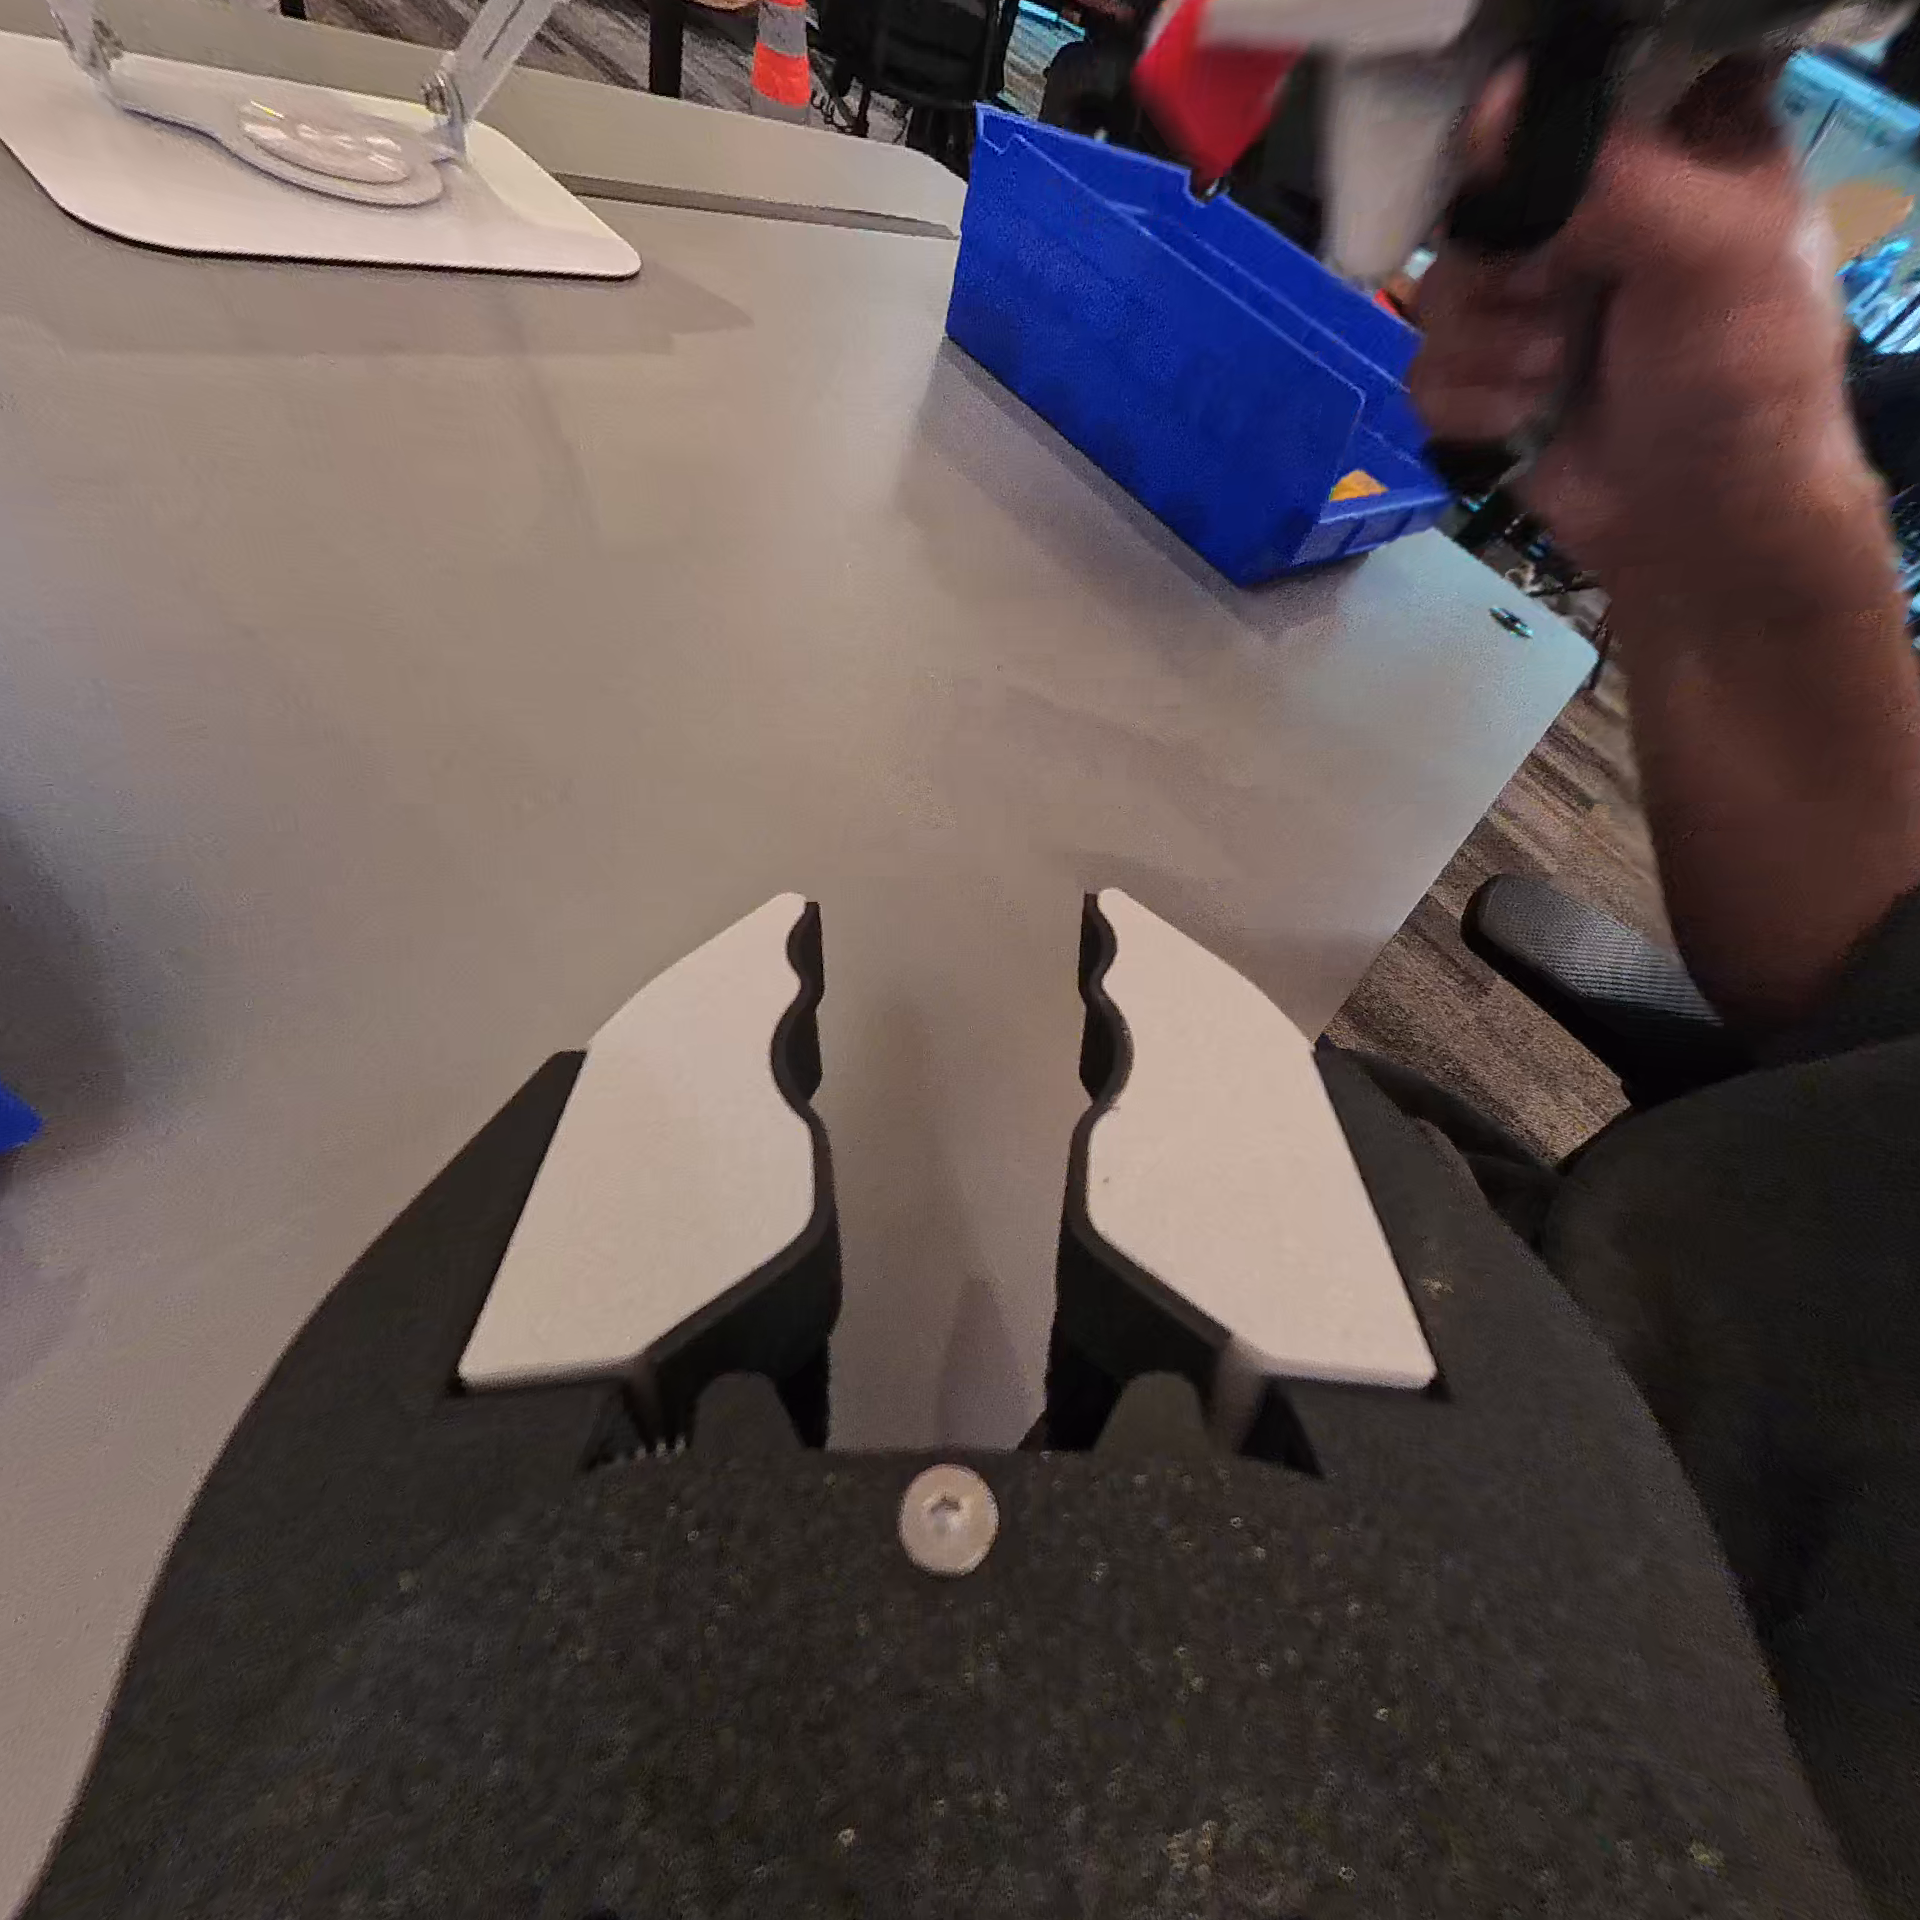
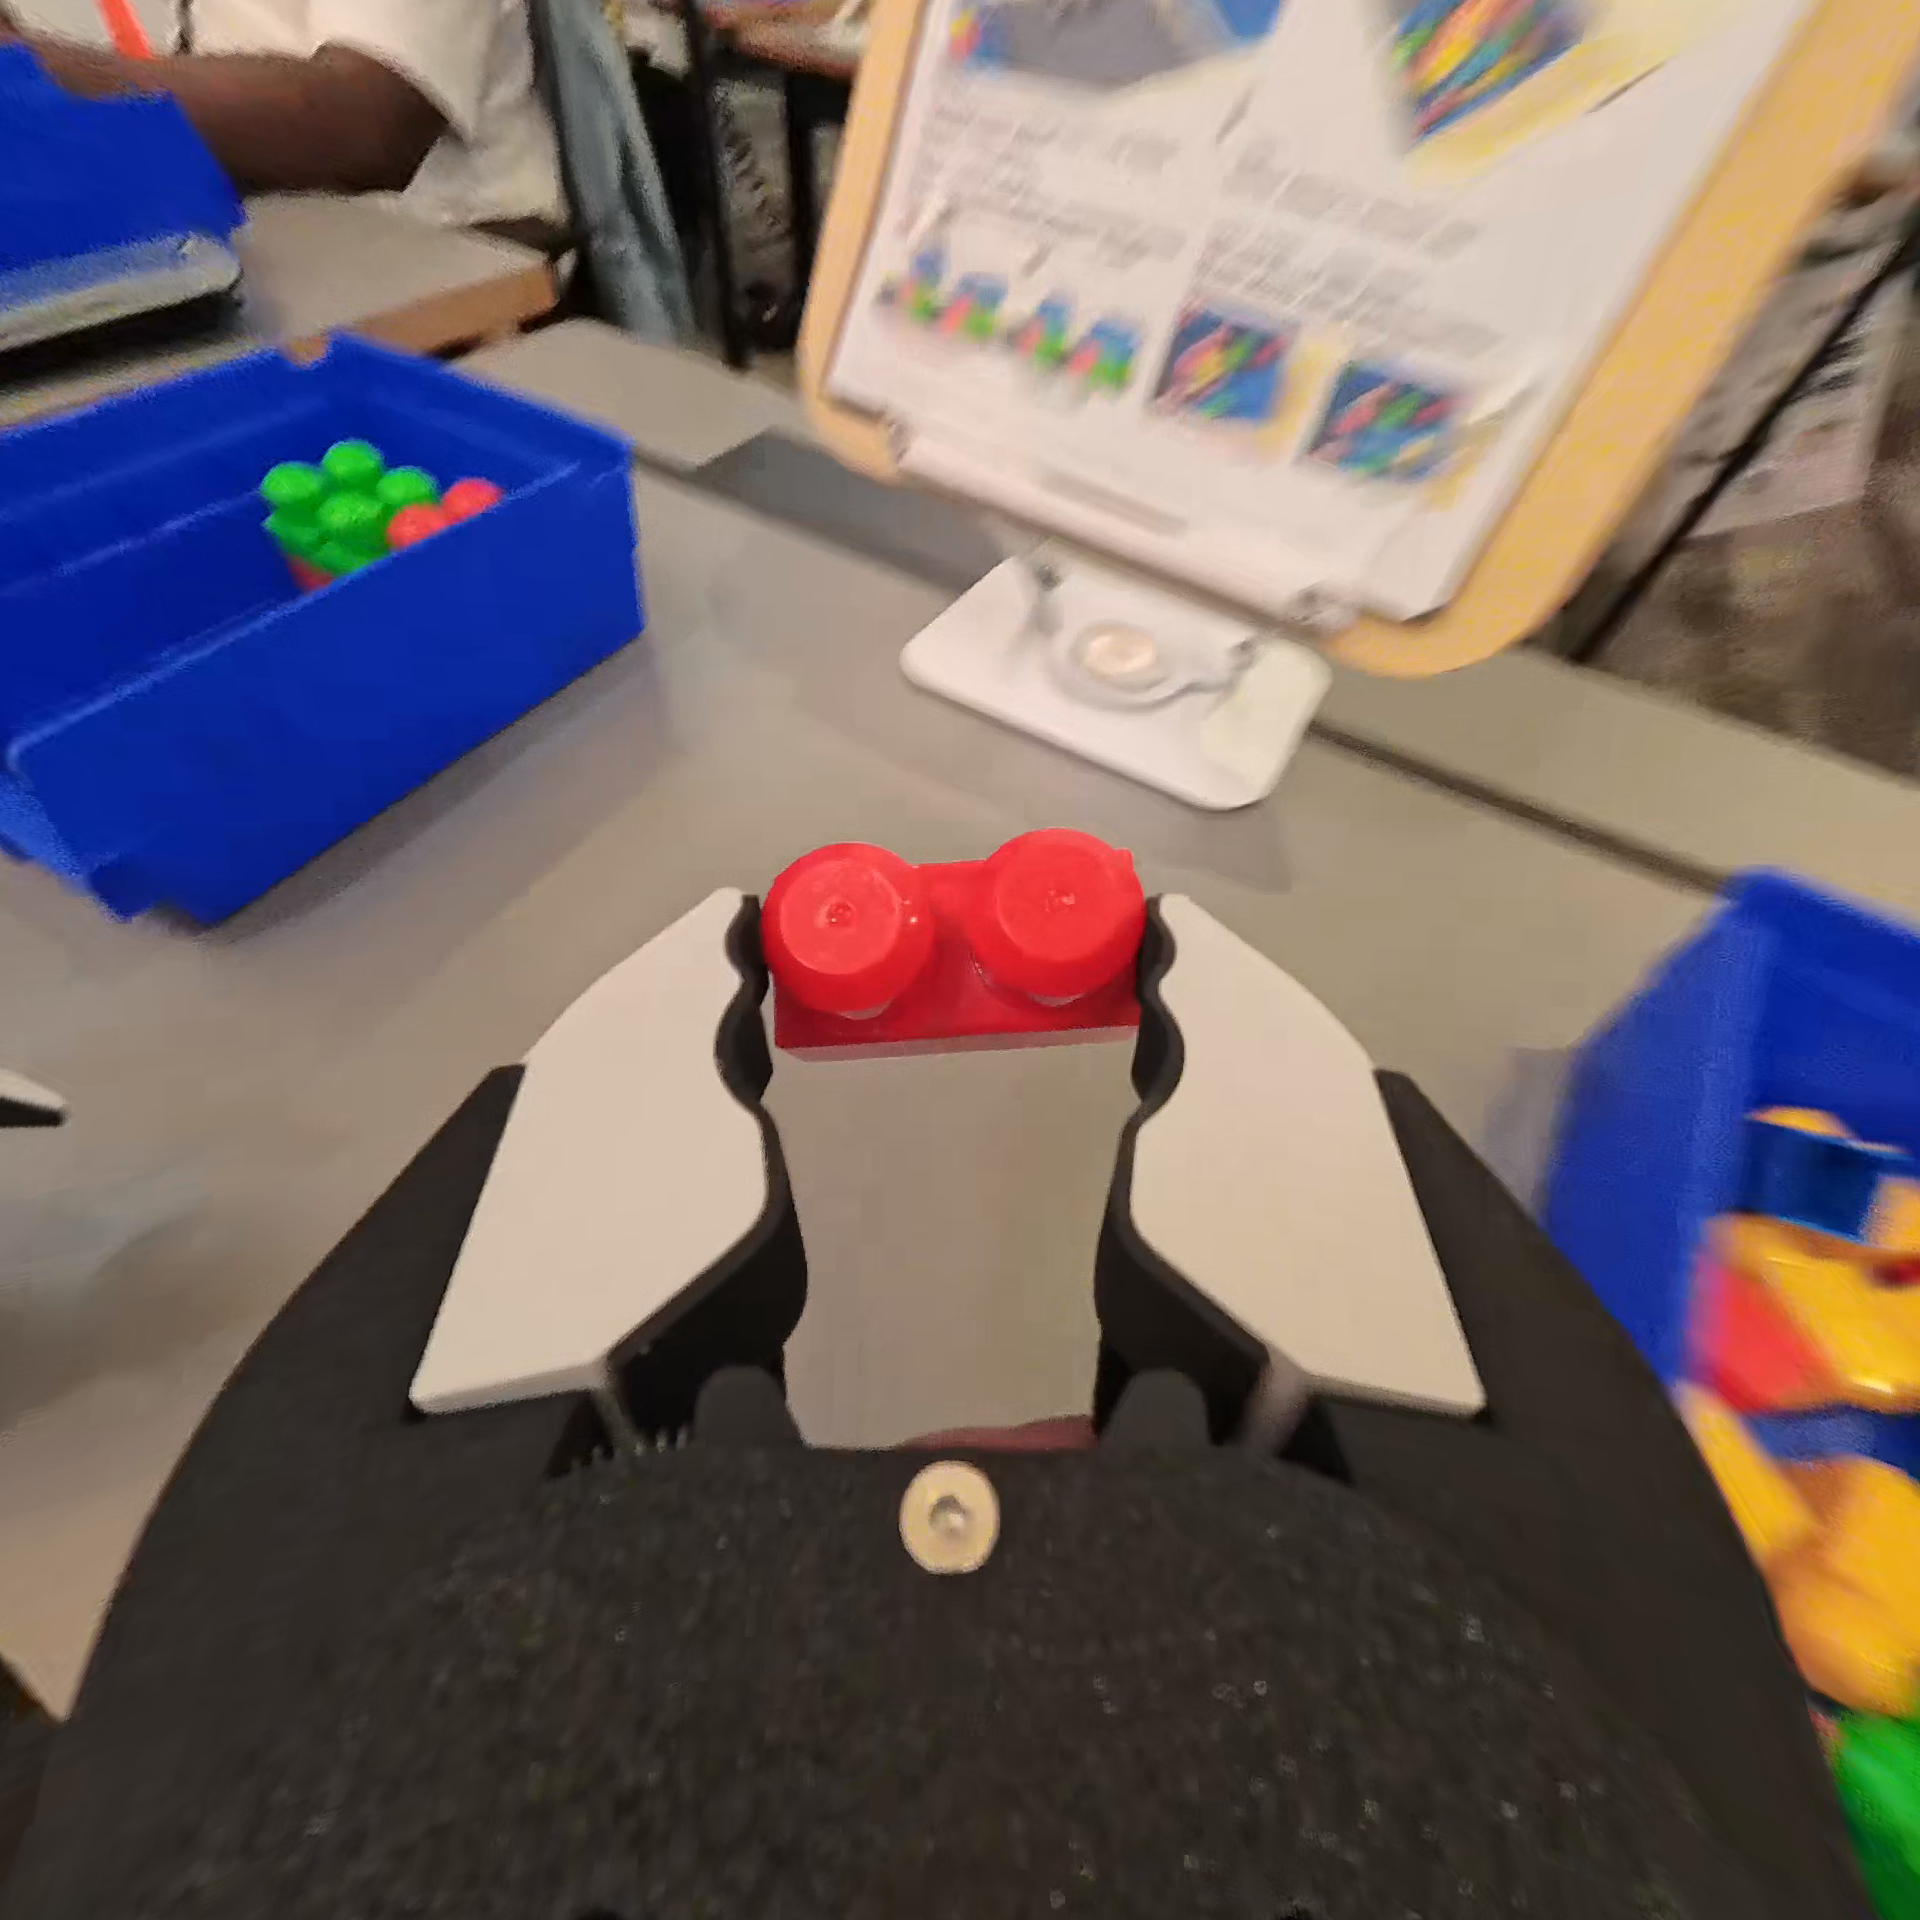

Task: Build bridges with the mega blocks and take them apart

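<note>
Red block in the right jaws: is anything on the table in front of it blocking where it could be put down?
Nothing visible blocks it. The red block is clamped in the right gripper, and the grey table ahead is bare. The blue bin sits off left, the stand farther back.

A shared workroom or lab: grey tables (image 1: 623,623), blue parts bins (image 2: 343,665) of toy blocks, an instruction sheet on a stand (image 2: 1226,260), an office chair (image 1: 1590,966), carpet, and another seated person (image 2: 343,94).
</note>
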A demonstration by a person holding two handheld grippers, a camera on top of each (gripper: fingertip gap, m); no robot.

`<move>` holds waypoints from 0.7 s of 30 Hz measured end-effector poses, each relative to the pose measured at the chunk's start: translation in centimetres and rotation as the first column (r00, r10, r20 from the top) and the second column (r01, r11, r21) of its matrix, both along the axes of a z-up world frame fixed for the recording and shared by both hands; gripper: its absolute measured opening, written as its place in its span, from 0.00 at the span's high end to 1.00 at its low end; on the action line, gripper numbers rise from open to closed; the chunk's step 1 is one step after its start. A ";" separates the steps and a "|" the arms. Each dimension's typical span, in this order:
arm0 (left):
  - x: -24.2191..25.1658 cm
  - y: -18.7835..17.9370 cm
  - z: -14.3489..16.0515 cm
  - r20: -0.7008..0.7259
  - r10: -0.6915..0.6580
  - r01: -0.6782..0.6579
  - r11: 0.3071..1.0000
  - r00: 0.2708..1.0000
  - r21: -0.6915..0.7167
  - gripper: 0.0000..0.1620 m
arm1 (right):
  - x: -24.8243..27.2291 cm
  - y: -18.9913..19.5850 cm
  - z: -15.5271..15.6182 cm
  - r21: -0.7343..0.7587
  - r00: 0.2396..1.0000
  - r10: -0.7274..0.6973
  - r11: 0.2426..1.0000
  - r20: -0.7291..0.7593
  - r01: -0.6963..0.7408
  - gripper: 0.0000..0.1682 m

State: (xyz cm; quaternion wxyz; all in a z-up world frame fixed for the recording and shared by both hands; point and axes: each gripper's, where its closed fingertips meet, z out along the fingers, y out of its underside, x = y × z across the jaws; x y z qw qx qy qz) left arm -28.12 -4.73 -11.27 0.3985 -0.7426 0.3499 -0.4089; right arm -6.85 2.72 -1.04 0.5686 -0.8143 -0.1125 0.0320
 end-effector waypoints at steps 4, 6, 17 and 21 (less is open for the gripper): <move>0.2 0.4 0.0 -0.028 -0.004 0.005 1.000 1.000 0.028 0.71 | 9.4 -3.3 6.7 0.113 0.983 -0.173 0.980 0.067 0.165 0.59; 0.3 0.5 0.1 -0.032 -0.007 0.008 0.999 0.999 0.039 0.71 | 14.7 -4.6 8.9 0.118 0.956 -0.269 0.959 0.119 0.256 0.59; 1.5 -0.2 0.0 -0.076 -0.065 0.070 0.996 0.995 0.057 0.71 | 33.2 0.2 -5.1 -0.599 0.883 0.014 0.740 0.468 0.306 0.59; 2.0 -0.3 -0.1 -0.093 -0.077 0.083 0.994 0.993 0.071 0.71 | 35.2 0.8 -9.9 -0.748 0.812 0.225 0.570 0.539 0.338 0.59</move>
